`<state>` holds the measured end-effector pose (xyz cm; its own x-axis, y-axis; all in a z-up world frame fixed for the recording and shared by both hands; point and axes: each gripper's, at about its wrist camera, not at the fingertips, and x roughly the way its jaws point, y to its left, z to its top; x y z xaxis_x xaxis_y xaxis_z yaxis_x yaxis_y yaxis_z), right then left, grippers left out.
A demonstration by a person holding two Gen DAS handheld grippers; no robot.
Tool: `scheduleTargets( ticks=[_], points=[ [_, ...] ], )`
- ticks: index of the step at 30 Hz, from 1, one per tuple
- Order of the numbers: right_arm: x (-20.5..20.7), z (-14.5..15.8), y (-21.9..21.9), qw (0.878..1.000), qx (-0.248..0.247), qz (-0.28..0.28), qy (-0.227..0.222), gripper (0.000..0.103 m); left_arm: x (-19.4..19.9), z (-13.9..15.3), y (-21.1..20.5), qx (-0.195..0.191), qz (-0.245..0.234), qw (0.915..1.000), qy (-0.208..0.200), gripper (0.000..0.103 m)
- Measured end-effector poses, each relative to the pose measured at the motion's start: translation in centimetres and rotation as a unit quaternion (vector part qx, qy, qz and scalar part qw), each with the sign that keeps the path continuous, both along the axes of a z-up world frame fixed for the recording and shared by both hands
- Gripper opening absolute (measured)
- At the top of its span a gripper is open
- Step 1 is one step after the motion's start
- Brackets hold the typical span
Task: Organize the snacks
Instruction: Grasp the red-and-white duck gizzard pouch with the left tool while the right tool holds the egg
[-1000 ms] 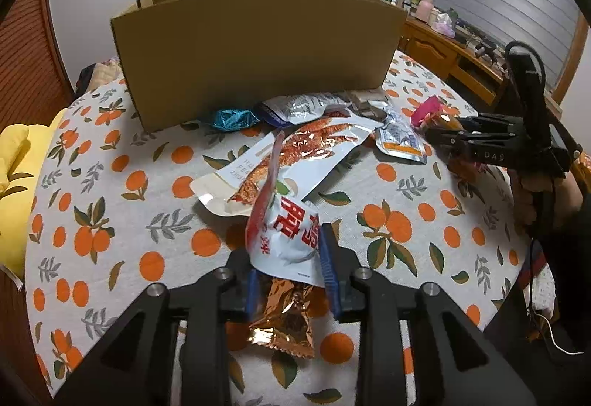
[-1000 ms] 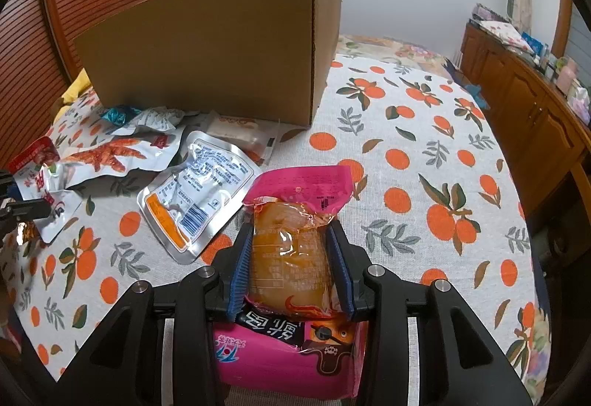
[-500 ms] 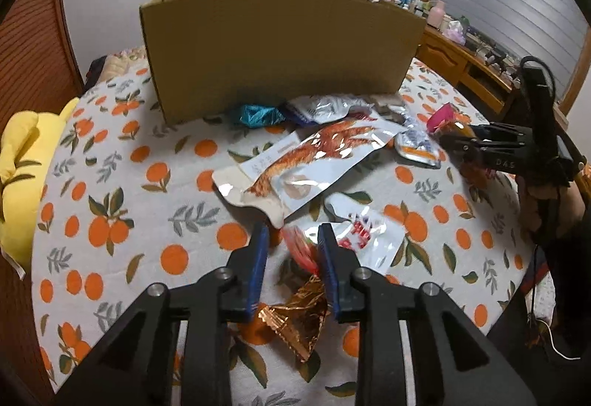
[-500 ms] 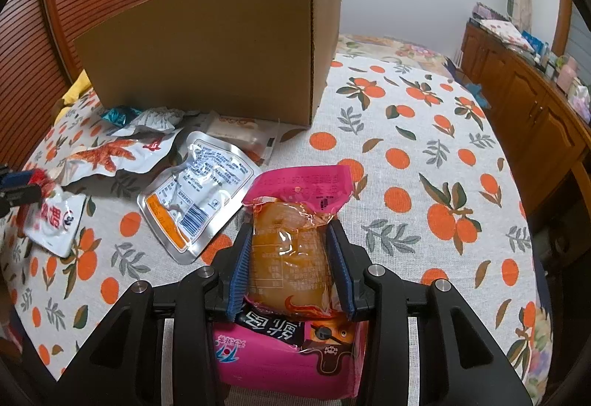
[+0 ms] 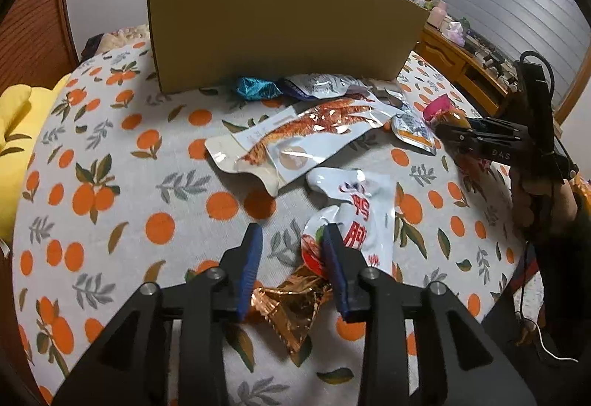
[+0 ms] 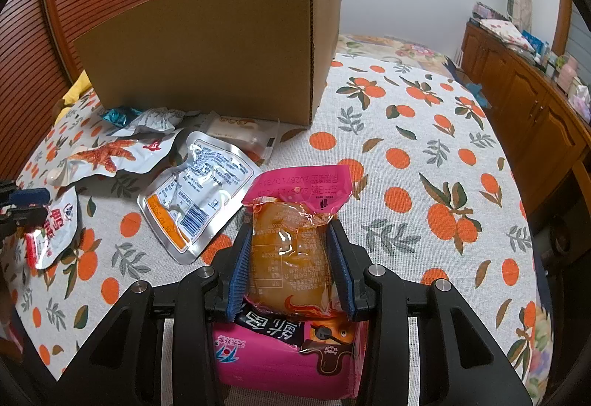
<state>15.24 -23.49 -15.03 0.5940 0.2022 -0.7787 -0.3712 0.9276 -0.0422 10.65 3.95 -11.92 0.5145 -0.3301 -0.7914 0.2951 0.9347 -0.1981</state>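
My left gripper (image 5: 293,258) hovers low over the table, its jaws opening with nothing pressed between the pads. A white snack packet (image 5: 354,217) with red characters lies flat by its right finger, and a copper foil packet (image 5: 291,306) lies under the finger bases. My right gripper (image 6: 290,230) is shut on an orange snack pouch (image 6: 291,258) with a pink top, held above a pink packet (image 6: 288,358). The left wrist view shows the right gripper (image 5: 454,136) at the right. A tall cardboard box (image 5: 277,26) stands at the back of the table.
In front of the box (image 6: 207,59) lie a large chicken-feet packet (image 5: 306,136), a silver pouch (image 6: 195,199), a teal foil sweet (image 5: 255,88) and a beige packet (image 6: 240,133). The round table carries an orange-print cloth (image 6: 424,147). A wooden cabinet (image 6: 524,99) stands to the right.
The left gripper let go of the white packet it held up; the packet now lies on the table beside its right finger. Its jaws stand wider. The right gripper has not moved.
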Motion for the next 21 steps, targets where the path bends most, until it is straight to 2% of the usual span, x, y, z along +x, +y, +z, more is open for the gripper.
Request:
scheduleTargets(
  ticks=[4, 6, 7, 9, 17, 21],
  points=[
    [0.0, 0.0, 0.0, 1.000, 0.000, 0.000, 0.000, 0.040, -0.4, -0.1, -0.2, -0.010, -0.002, 0.9999, 0.001, 0.031],
    [0.0, 0.0, 0.0, 1.000, 0.000, 0.000, 0.000, 0.040, -0.5, -0.1, -0.3, -0.015, -0.006, 0.9999, 0.003, 0.014],
    [0.0, 0.0, 0.0, 1.000, 0.000, 0.000, 0.000, 0.040, -0.6, -0.1, -0.5, -0.016, -0.009, 0.9998, 0.004, 0.012],
    [0.0, 0.0, 0.0, 1.000, 0.000, 0.000, 0.000, 0.040, -0.9, -0.2, -0.9, -0.012, -0.015, 0.9998, 0.001, 0.001],
    [0.0, 0.0, 0.0, 1.000, 0.000, 0.000, 0.000, 0.040, -1.3, 1.0, -0.8, -0.009, -0.006, 0.9996, -0.025, 0.000],
    [0.0, 0.0, 0.0, 1.000, 0.000, 0.000, 0.000, 0.040, -0.8, 1.5, -0.7, -0.005, -0.005, 0.9995, -0.032, 0.003]
  ],
)
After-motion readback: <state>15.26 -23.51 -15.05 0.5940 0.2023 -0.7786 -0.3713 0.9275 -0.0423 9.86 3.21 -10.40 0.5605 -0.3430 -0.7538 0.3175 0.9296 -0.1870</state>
